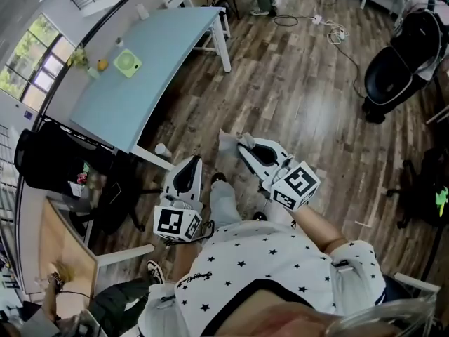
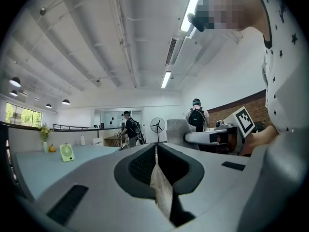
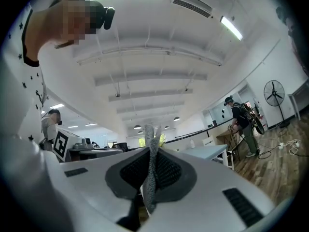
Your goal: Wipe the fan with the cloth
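Observation:
A small green desk fan (image 1: 127, 62) stands on the pale blue table (image 1: 161, 55) at the upper left, well away from both grippers; it also shows in the left gripper view (image 2: 67, 152). My right gripper (image 1: 244, 141) is held close to my body over the wooden floor, shut on a grey-white cloth (image 1: 228, 142). A knit strip of the cloth (image 3: 151, 149) sticks up from between the jaws. My left gripper (image 1: 193, 161) hangs beside it to the left, shut with nothing in it (image 2: 156, 148).
An orange thing (image 1: 102, 64) and a white bottle (image 1: 142, 11) share the table. Black office chairs stand at the left (image 1: 52, 161) and right (image 1: 393, 69). Cables (image 1: 331, 28) lie on the floor. A pedestal fan (image 2: 157, 125) and people stand far off.

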A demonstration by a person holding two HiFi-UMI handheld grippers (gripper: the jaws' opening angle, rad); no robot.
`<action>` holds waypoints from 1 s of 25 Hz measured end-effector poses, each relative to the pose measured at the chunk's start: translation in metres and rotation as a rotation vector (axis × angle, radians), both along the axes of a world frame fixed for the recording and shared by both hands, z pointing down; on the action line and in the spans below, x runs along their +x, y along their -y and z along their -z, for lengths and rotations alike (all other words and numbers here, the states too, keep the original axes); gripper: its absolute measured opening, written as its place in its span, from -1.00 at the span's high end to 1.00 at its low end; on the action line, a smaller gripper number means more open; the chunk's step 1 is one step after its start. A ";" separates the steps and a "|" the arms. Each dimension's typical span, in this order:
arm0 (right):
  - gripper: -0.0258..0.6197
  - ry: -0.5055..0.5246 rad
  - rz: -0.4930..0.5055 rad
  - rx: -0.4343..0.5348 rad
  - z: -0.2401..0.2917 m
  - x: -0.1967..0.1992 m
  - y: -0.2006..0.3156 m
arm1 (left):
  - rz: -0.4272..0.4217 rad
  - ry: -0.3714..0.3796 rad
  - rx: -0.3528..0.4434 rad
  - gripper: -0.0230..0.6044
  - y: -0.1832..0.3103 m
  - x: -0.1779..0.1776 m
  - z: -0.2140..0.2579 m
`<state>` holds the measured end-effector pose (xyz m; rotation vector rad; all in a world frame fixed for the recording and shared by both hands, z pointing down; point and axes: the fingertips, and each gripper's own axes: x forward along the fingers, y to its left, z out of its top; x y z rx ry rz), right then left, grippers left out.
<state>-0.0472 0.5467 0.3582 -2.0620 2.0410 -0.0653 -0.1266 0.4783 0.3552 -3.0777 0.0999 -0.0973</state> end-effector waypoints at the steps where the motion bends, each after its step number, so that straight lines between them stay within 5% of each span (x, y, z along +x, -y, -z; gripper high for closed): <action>1: 0.86 -0.001 -0.002 -0.001 0.000 0.002 0.001 | -0.003 -0.001 -0.001 0.81 0.001 0.002 -0.001; 10: 0.86 -0.027 0.061 -0.016 0.002 0.012 0.045 | 0.025 -0.013 -0.011 0.81 0.039 0.015 -0.005; 25: 0.86 0.012 0.152 -0.092 -0.035 0.026 0.180 | 0.161 0.031 -0.088 0.81 0.169 0.007 -0.051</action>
